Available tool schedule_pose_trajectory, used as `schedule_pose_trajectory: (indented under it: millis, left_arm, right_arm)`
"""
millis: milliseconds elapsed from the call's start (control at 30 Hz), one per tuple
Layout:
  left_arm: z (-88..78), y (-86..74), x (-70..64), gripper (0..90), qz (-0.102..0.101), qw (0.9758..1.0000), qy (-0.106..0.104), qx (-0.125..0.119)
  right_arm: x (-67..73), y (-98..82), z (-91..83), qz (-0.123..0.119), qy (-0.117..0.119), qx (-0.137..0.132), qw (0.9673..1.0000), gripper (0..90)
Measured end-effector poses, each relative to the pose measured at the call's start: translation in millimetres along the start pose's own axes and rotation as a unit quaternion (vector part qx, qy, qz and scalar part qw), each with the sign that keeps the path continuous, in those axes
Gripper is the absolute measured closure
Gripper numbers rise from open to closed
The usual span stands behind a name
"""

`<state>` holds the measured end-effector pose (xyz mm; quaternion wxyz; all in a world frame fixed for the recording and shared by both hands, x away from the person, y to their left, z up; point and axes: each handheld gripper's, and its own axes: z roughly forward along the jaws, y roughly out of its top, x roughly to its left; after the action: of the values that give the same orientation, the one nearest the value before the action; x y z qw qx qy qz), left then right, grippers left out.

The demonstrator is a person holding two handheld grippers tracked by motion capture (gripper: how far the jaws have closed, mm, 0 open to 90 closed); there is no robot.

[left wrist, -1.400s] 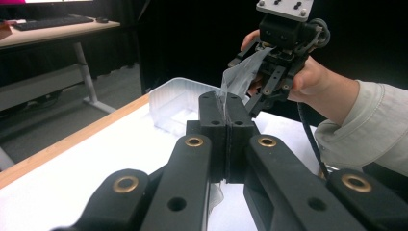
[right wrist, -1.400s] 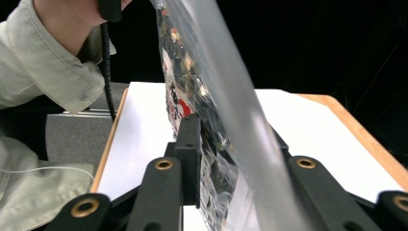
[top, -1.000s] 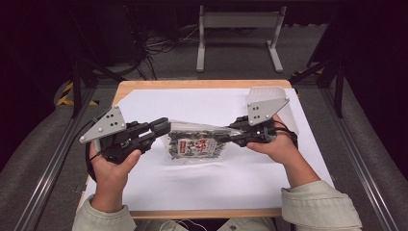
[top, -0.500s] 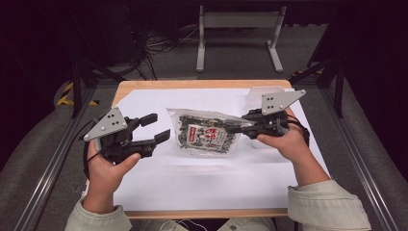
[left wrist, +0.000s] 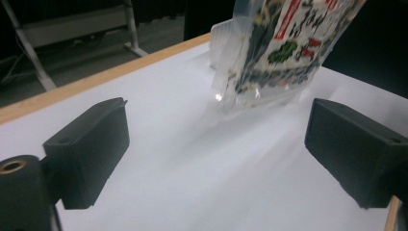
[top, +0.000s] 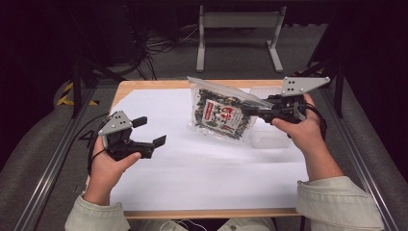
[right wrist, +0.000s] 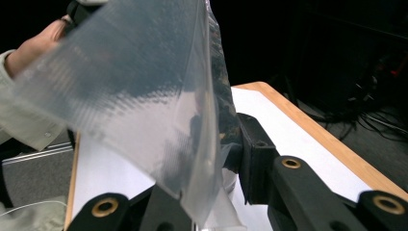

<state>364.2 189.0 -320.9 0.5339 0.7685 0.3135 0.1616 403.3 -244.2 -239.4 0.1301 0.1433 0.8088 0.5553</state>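
One snack bag (top: 222, 113) hangs pinched in the right hand-held gripper (top: 251, 110).

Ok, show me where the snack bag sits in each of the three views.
High view: the snack bag hangs right of centre, clamped by the right gripper.
Left gripper view: the bag is at upper right, beyond the open jaws.
Right gripper view: its clear edge spreads across the left and centre.
Shared landmark: the white sheet covering the table.
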Motion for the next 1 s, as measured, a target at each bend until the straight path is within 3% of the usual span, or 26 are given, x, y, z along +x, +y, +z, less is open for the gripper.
schedule_pose_trajectory:
  millis: [167,533,633,800,1000]
  left_arm:
    - [9.7,-11.5,12.2,4.6,-0.025,0.9997,-0.002,0.000]
    - [27.6,-34.1,27.8,3.1,-0.033,0.9990,-0.025,0.018]
    - [30.1,-40.7,29.0,3.4,-0.029,0.9995,-0.014,0.008]
    - [31.1,-49.1,27.8,2.9,-0.020,0.9993,-0.032,-0.002]
    - [31.3,-51.5,30.9,2.9,-0.003,0.9996,-0.026,0.010]
  right_arm:
    - [-12.9,2.9,-11.8,0.021,-0.029,-0.001,0.9994,77.2]
    - [-37.5,10.5,-33.4,0.050,-0.079,-0.006,0.9956,77.1]
    - [-42.0,12.5,-39.2,0.055,-0.089,-0.010,0.9945,77.1]
    - [-52.9,15.5,-47.3,0.060,-0.117,-0.003,0.9913,77.1]
    - [-62.8,19.2,-54.8,0.060,-0.143,0.004,0.9879,77.1]
